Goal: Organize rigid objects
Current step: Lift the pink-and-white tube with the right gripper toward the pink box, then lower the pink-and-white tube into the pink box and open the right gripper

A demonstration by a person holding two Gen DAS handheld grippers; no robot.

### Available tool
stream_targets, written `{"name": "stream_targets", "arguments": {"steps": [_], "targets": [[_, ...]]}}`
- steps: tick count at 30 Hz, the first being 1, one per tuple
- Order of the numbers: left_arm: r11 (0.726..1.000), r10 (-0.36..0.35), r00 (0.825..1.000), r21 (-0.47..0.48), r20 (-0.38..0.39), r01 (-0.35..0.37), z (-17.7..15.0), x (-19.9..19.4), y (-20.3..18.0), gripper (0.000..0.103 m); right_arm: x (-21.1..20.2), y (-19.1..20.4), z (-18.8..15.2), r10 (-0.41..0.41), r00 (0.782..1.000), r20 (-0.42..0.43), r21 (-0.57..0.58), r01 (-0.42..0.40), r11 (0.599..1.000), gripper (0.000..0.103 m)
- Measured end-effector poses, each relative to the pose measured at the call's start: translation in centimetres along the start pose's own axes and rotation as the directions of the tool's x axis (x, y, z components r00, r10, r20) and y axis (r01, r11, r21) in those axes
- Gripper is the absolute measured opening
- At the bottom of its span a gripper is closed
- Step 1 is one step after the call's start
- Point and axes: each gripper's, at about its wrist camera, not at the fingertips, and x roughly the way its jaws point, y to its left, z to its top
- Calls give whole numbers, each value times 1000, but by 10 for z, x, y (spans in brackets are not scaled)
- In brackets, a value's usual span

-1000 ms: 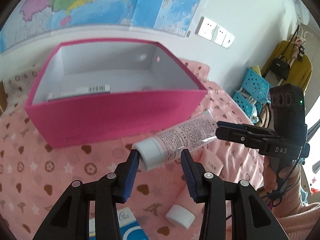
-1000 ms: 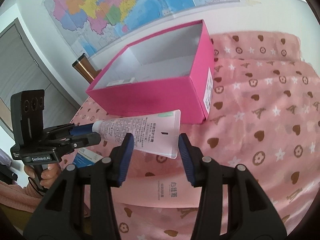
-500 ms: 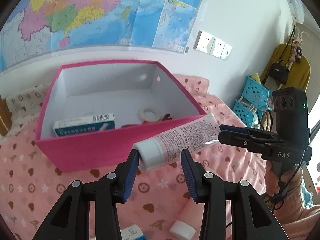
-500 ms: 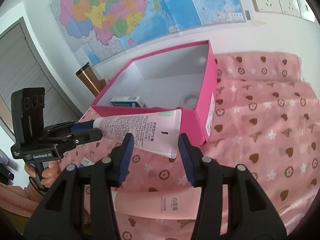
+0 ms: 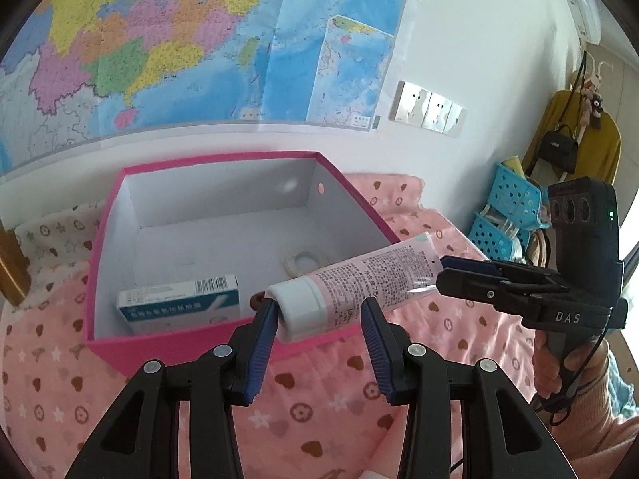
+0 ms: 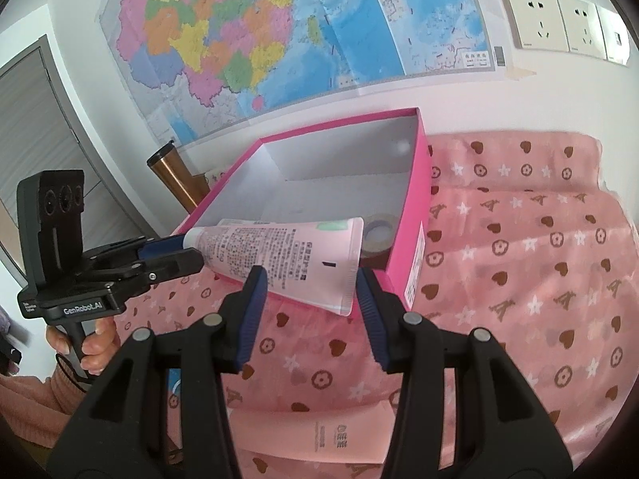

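Note:
A pink tube [image 5: 359, 279] with a white cap hangs in the air over the front rim of the pink box [image 5: 112, 343]. My left gripper [image 5: 319, 319] holds its cap end; my right gripper [image 6: 307, 291] holds its flat crimped end [image 6: 303, 255]. Each gripper also shows in the other's view: the right gripper [image 5: 451, 275] and the left gripper [image 6: 187, 255]. Inside the box lie a white and teal carton [image 5: 179, 299] and a tape roll [image 5: 303, 259]. The box also shows in the right wrist view [image 6: 415, 239].
The box stands on a pink patterned cloth [image 5: 319, 395]. A second pink tube [image 6: 319, 435] lies on the cloth below my right gripper. A copper flask [image 6: 175, 179] stands left of the box. Blue baskets [image 5: 507, 215] stand at the right. A map covers the wall.
Both grippers have lifted the tube up and forward, from the cloth in front of the box to above its front rim. The box's inside has come into view.

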Motion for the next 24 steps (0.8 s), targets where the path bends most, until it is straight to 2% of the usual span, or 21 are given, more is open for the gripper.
{"name": "stream_targets", "arguments": {"steps": [13, 24], "targets": [[1000, 20, 1000, 14, 9, -20, 23, 13, 10, 43, 12, -6, 21, -16, 1000, 1, -1, 16, 1000, 49], [999, 32, 998, -8, -45, -32, 28, 40, 25, 43, 29, -11, 30, -38, 999, -26, -5, 38, 999, 49]]}}
